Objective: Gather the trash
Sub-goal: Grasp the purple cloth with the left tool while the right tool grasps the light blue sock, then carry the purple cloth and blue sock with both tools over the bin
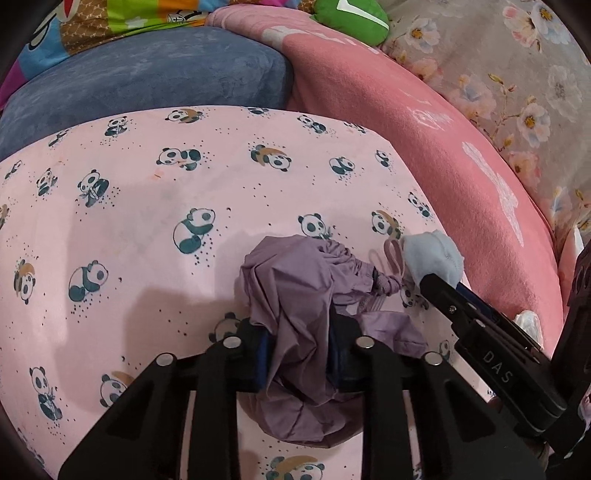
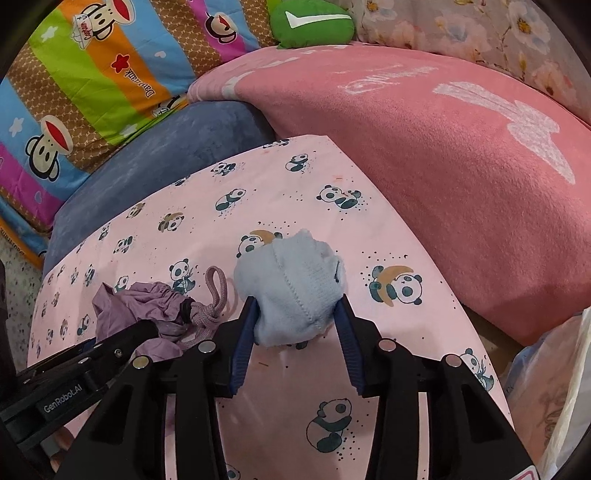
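Observation:
A crumpled purple fabric pouch with a drawstring cord (image 1: pixel 295 295) lies on the pink panda-print sheet (image 1: pixel 129 221). My left gripper (image 1: pixel 299 350) is shut on it, the cloth bunched between the blue pads. It also shows in the right wrist view (image 2: pixel 140 306). A light blue balled sock (image 2: pixel 291 291) sits just right of the pouch. My right gripper (image 2: pixel 297 314) is shut on the sock, its pads pressed on both sides. The sock and the right gripper's finger also show in the left wrist view (image 1: pixel 436 258).
A pink blanket (image 2: pixel 443 166) lies to the right, a blue cushion (image 1: pixel 147 81) behind, a colourful cartoon quilt (image 2: pixel 92 92) at back left, a green plush (image 2: pixel 314 22) at the back. A white plastic bag (image 2: pixel 554 387) sits at the right edge.

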